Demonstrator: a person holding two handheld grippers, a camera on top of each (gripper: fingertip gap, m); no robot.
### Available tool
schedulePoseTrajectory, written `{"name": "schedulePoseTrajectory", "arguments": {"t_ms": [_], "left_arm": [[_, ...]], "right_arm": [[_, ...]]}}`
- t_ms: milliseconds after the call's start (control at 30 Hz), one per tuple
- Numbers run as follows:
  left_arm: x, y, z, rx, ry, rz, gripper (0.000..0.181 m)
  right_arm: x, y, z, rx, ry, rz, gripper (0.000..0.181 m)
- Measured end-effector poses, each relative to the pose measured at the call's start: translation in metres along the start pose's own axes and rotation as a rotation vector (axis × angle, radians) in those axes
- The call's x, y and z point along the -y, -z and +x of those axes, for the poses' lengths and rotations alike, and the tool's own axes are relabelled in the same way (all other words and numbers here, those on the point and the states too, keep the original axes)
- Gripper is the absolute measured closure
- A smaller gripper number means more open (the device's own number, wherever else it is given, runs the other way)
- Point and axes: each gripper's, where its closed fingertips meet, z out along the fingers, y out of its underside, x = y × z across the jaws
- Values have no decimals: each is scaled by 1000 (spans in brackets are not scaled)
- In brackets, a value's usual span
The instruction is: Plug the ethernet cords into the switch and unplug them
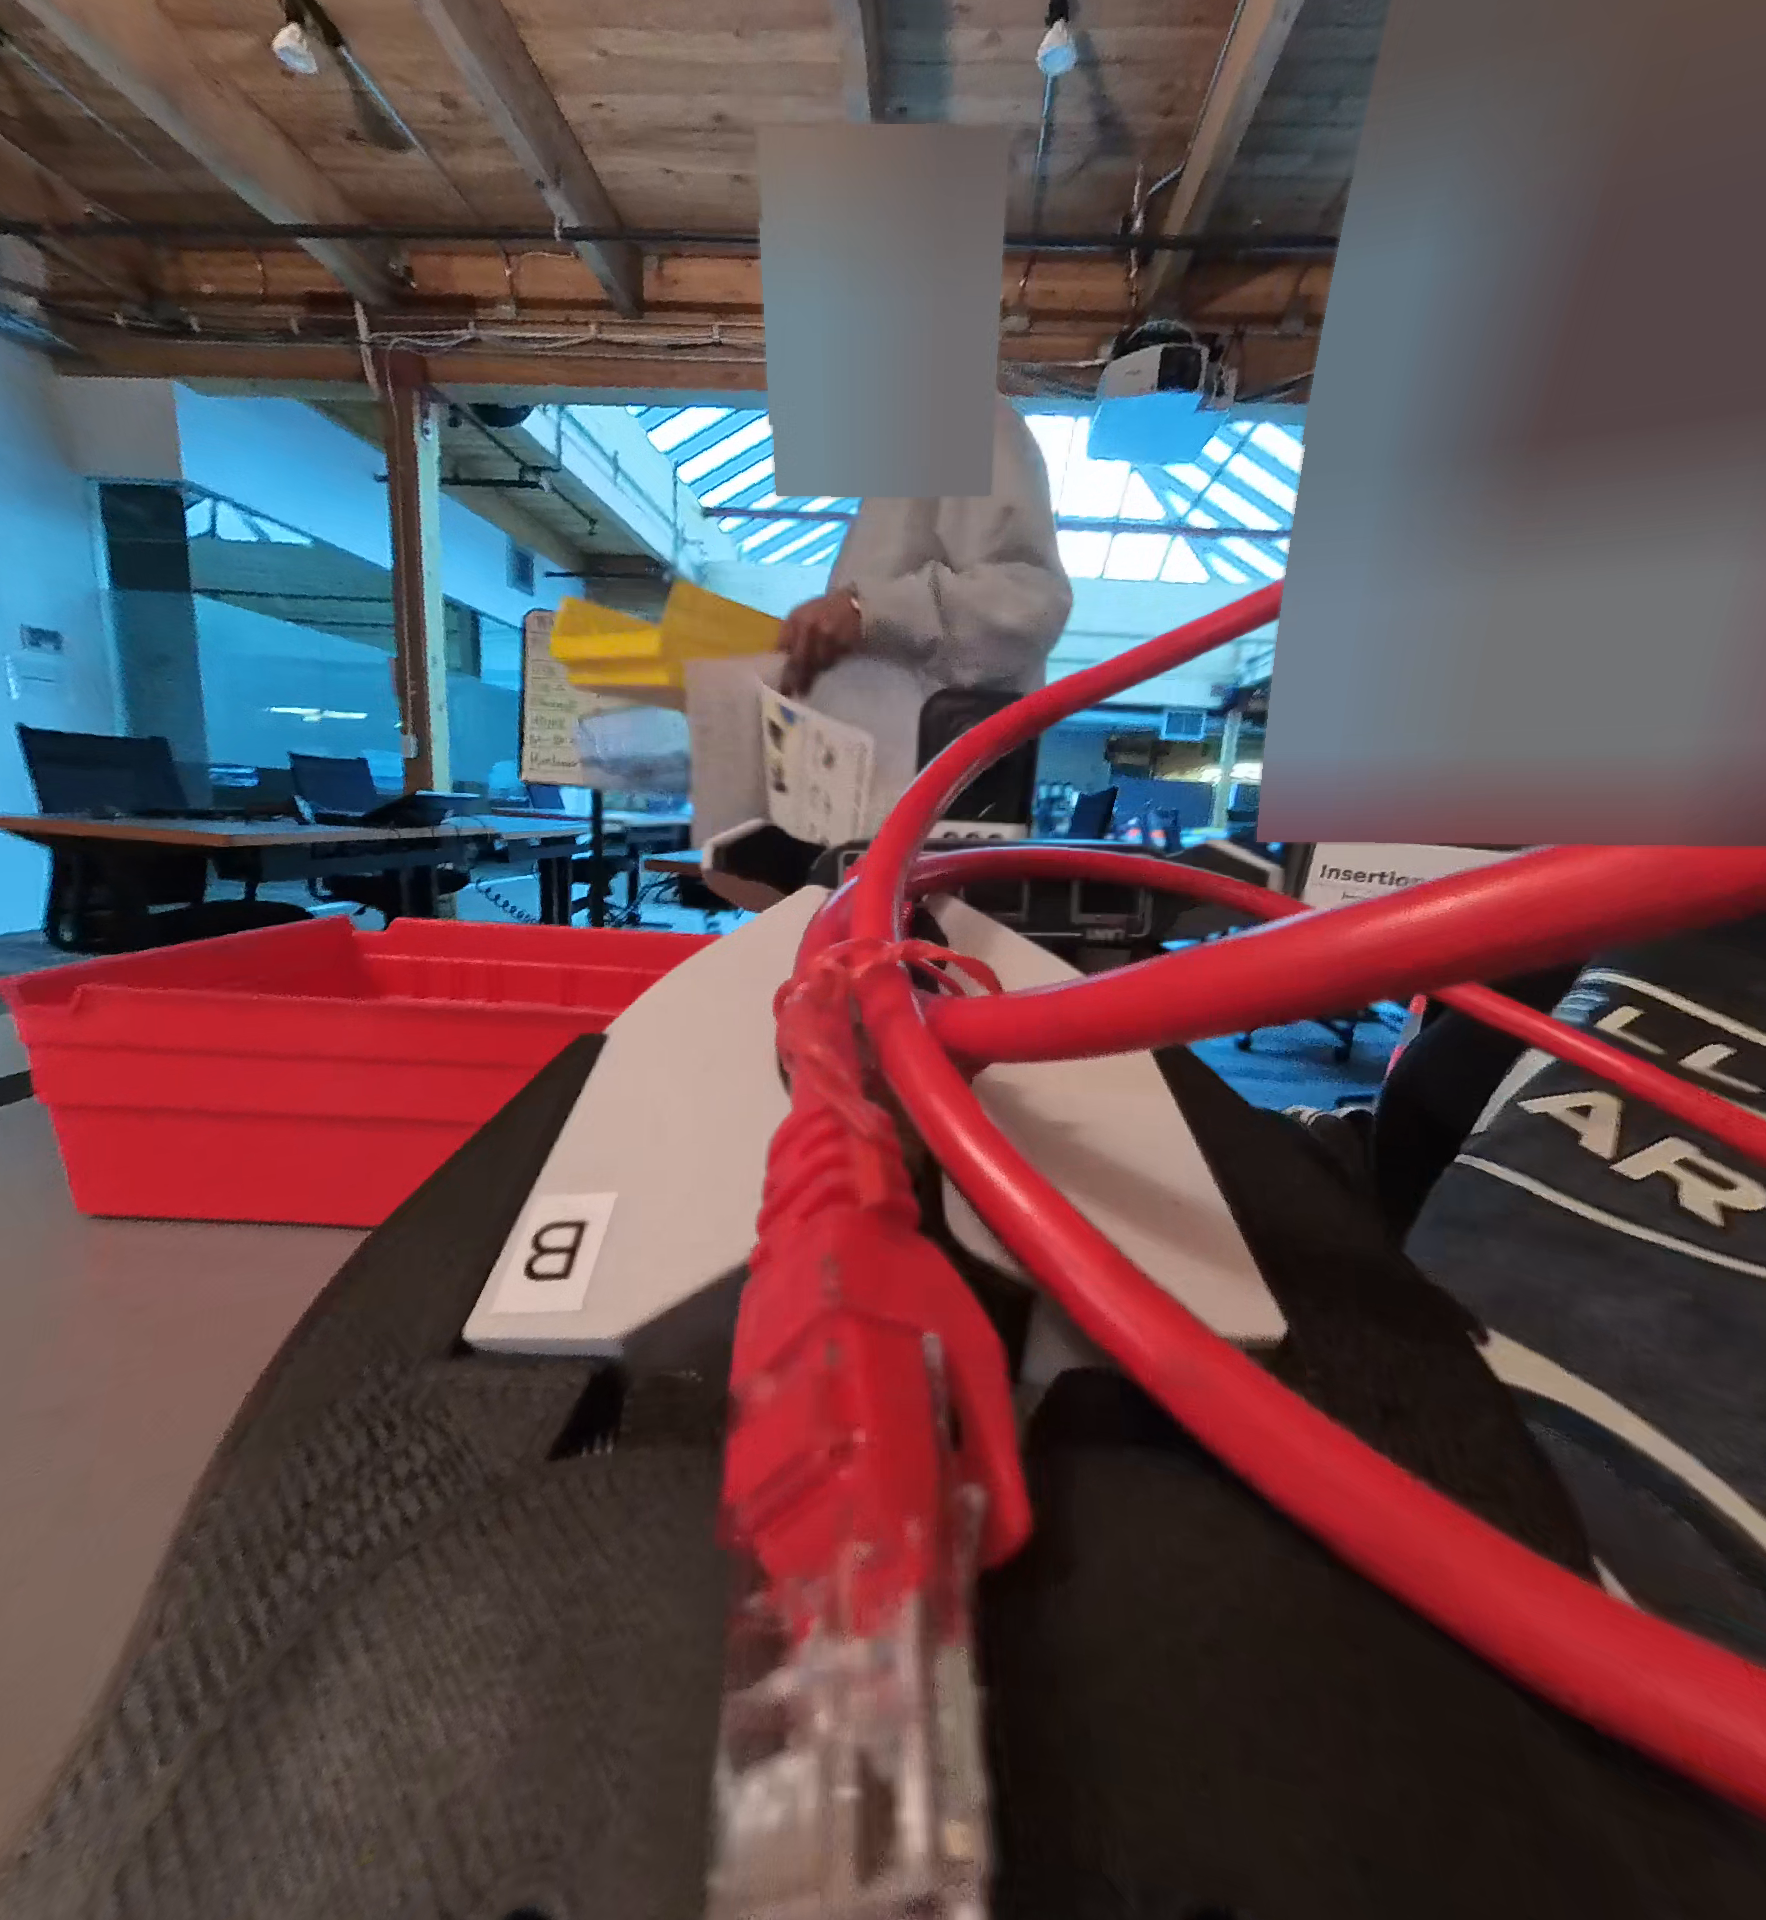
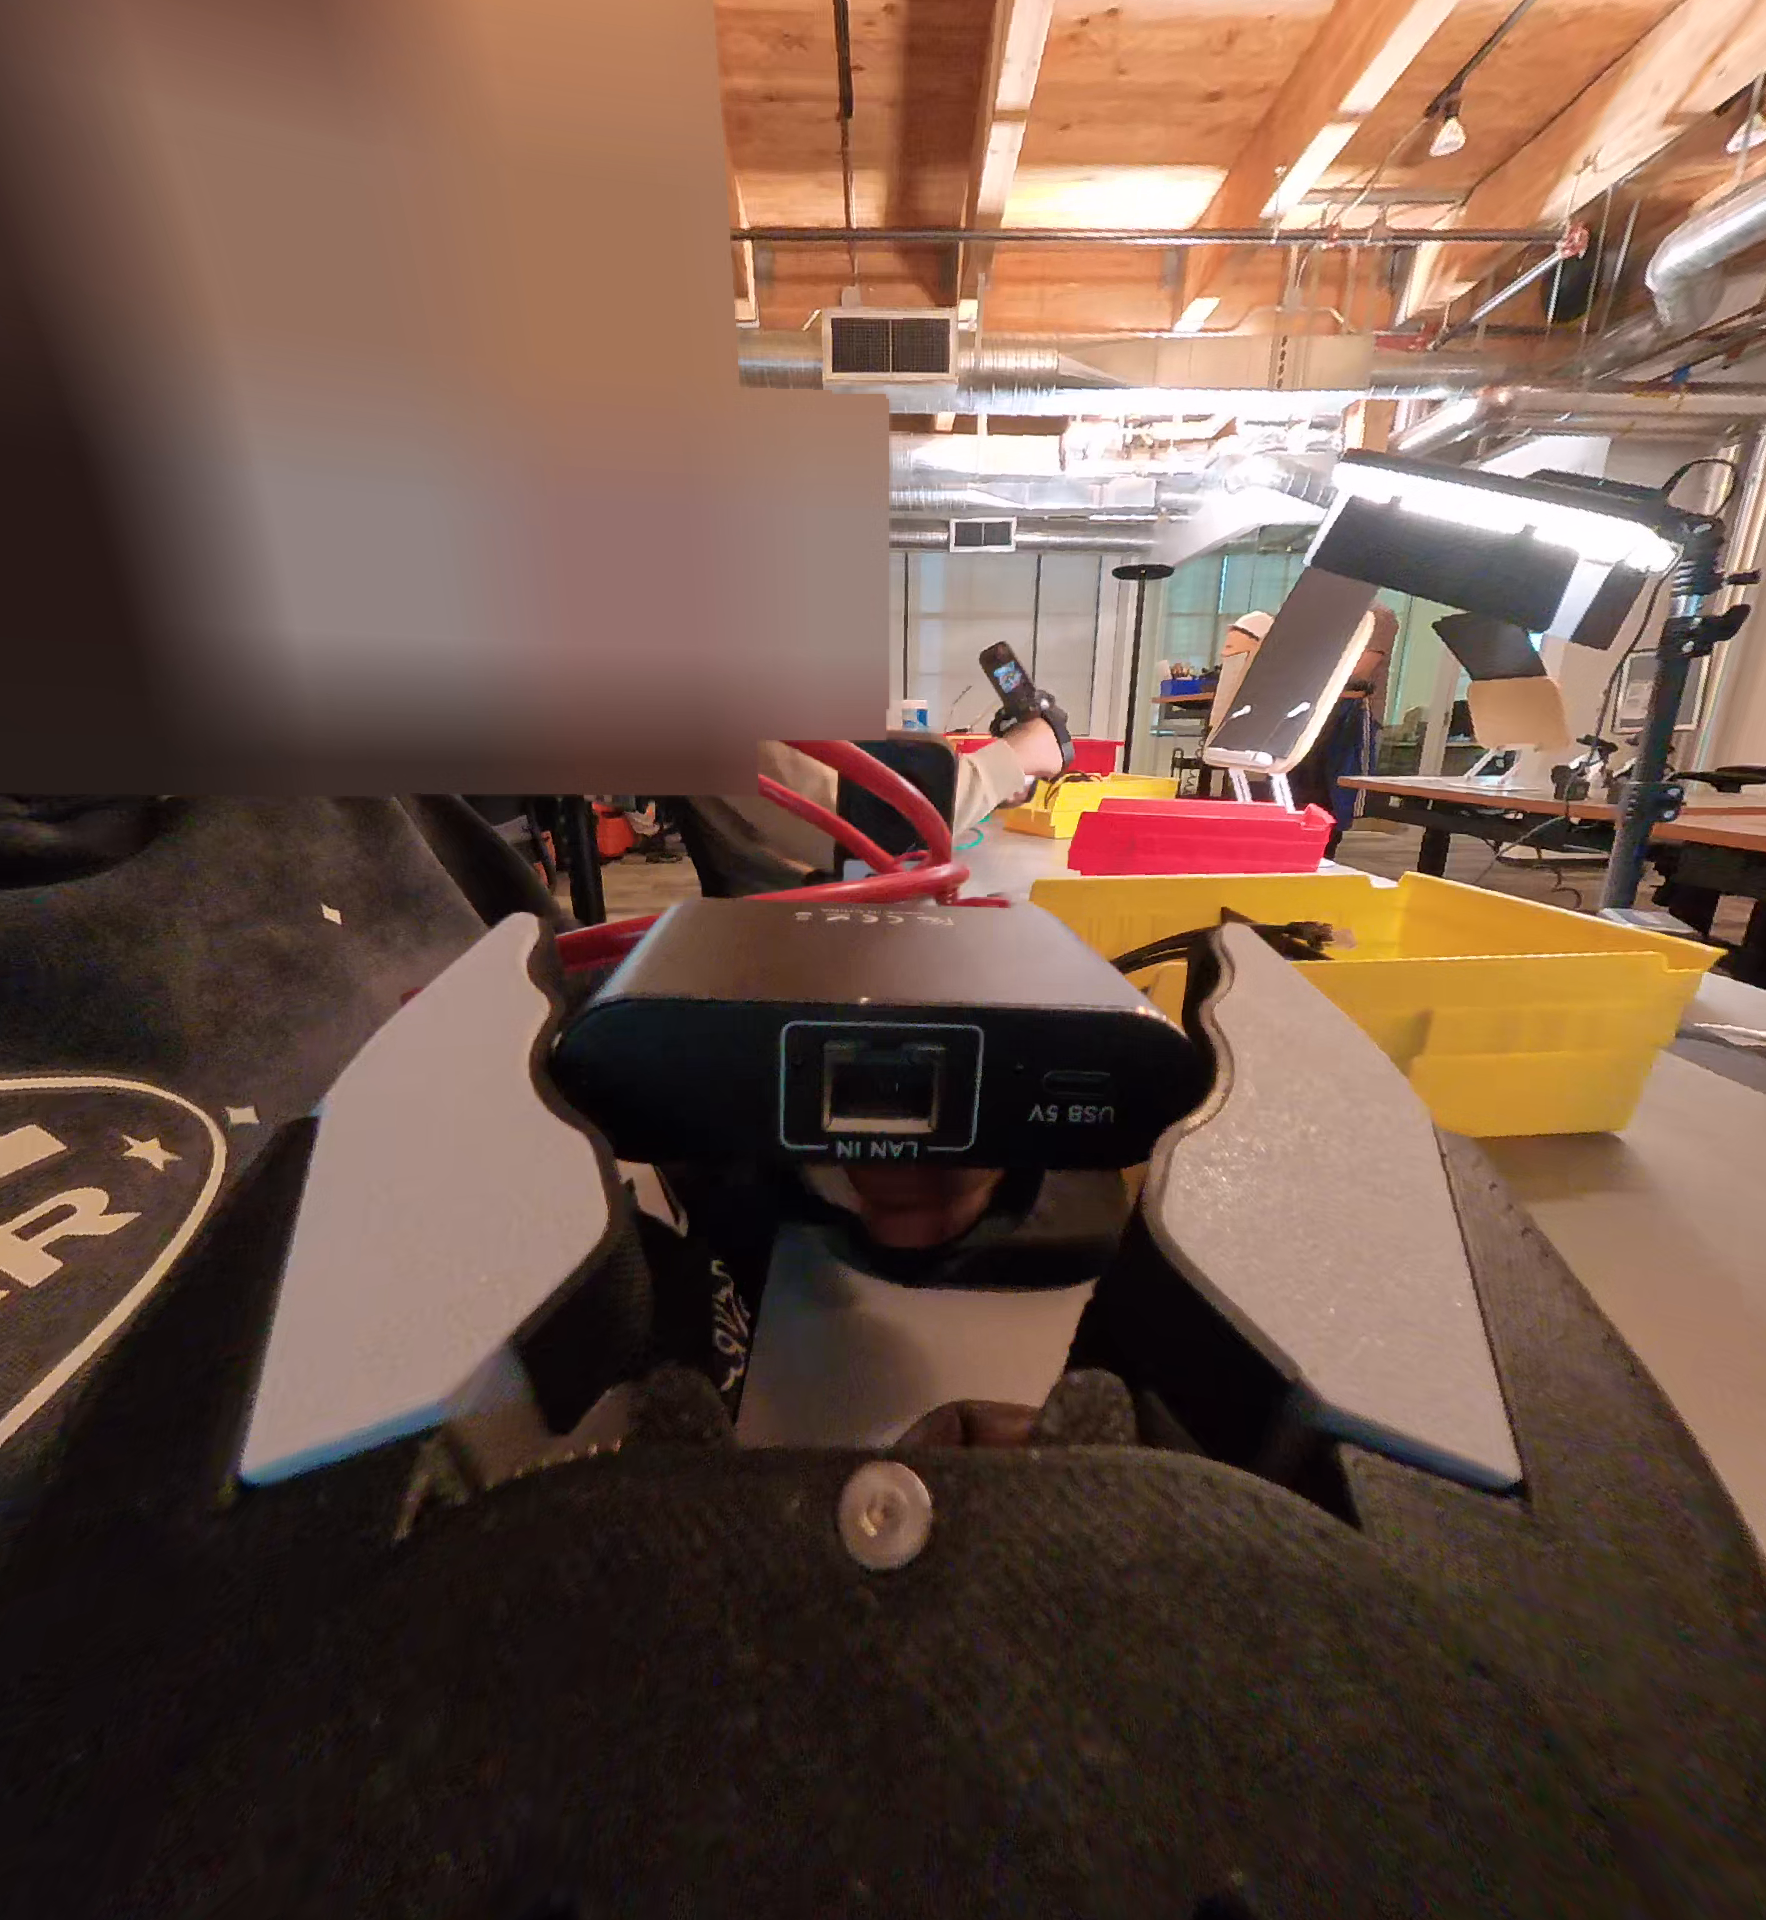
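Observation:
My left gripper (image 1: 874, 935) is shut on a red ethernet cord (image 1: 1170, 1382), just behind its red boot. The clear plug (image 1: 848, 1714) points back toward the camera, and the cord loops off to the right. My right gripper (image 2: 879, 935) is shut on a small black switch (image 2: 879, 1049), held by its two ends between the grey fingers (image 2: 443, 1174). An empty port (image 2: 881, 1086) on the switch faces the camera. Red cord (image 2: 858, 878) lies behind the switch; I cannot tell whether it is plugged into the far side. In the left wrist view the switch (image 1: 1055, 904) shows faintly beyond the cord.
A red bin (image 1: 287, 1070) stands on the grey table at left. A yellow bin (image 2: 1430, 997) holding dark cords sits right of the switch, with a red bin (image 2: 1201, 836) behind it. A person's dark printed shirt (image 2: 131, 1039) is close by. Another person (image 1: 941, 623) stands beyond, holding yellow bins. The grippers are tip to tip, or close to it.

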Motion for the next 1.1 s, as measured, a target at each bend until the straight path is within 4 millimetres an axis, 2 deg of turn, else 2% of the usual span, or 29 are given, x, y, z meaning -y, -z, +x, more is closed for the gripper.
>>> {"name": "schedulePoseTrajectory", "arguments": {"t_ms": [533,700,1100], "left_arm": [[-6,0,2,9,-71,-57,168],[-7,2,0,34,-162,-85,168],[1,-1,15,-22,-146,30,168]], "right_arm": [[-10,2,-3,28,3,-45,69],[-13,2,-2,19,5,-55,69],[-2,-6,-15,55,39,12,69]]}}
